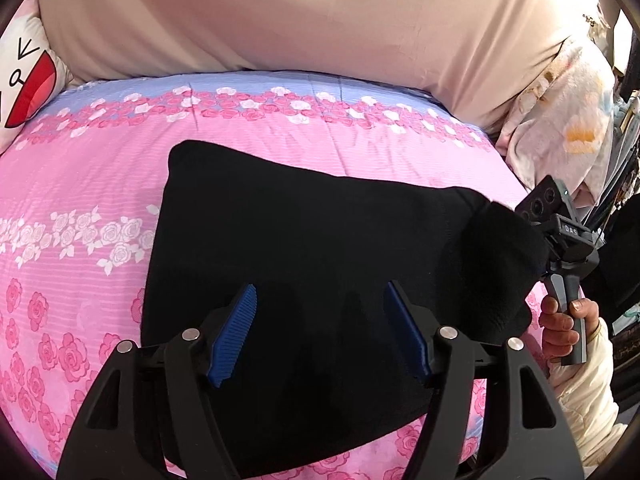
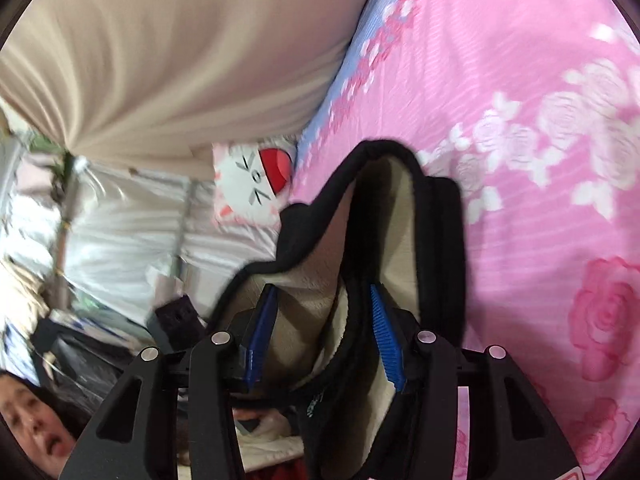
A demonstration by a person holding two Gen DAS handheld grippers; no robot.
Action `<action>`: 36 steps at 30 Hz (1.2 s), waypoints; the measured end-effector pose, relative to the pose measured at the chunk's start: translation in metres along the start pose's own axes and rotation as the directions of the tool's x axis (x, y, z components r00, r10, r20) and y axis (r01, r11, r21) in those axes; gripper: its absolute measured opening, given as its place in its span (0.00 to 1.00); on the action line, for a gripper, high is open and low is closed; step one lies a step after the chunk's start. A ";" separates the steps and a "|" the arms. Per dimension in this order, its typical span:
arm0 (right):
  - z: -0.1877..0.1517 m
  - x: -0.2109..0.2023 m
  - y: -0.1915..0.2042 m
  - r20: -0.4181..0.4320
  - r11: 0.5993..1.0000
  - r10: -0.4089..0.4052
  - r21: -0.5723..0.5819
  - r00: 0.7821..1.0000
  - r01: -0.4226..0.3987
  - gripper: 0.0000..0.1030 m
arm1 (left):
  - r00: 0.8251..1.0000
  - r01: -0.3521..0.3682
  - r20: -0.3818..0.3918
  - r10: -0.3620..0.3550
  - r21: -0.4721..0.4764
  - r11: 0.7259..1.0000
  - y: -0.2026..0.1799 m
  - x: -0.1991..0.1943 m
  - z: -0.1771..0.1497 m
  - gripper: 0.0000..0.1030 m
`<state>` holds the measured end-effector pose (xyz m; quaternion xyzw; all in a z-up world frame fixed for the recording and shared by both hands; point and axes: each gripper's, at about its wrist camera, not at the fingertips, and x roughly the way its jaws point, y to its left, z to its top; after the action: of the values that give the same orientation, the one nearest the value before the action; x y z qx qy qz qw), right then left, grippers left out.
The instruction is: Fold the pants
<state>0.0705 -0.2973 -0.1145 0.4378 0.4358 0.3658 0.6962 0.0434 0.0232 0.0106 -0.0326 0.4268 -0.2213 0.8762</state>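
Left gripper (image 1: 318, 330) hovers released over the folded black pants (image 1: 304, 248) mid-frame; right gripper (image 2: 322, 334), pads spread, has waistband fabric between them, grasp unclear.

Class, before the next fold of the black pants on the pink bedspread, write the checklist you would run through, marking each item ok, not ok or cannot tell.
1. Left gripper open above the pants: ok.
2. Right gripper has cloth between its fingers: ok; firmly clamped: cannot tell.
3. Pants lying flat: not ok, the right edge is lifted and the beige lining shows.
4. Pants fully on the bedspread: ok.
5. Beige pillow away from the pants: ok.
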 end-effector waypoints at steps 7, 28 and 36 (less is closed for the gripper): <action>-0.009 0.014 0.020 -0.081 0.989 -0.094 -0.126 0.992 0.084 0.46 | 1.000 -0.015 -0.010 0.015 0.024 1.000 -0.008 0.008 -0.003 0.73; -0.044 -0.041 0.089 0.454 0.752 -0.528 -0.144 0.718 0.644 0.26 | 0.930 -0.361 0.001 0.368 0.195 0.912 -0.031 0.033 -0.004 0.90; -0.072 0.017 0.156 0.421 0.680 -0.467 -0.391 0.778 0.620 0.51 | 0.932 -0.356 -0.003 0.364 0.192 0.914 -0.031 0.036 -0.005 0.92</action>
<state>-0.0107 -0.2069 0.0084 0.1343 0.3283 0.1738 0.9187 0.0476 -0.0193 -0.0114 0.1337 0.4193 -0.0961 0.8928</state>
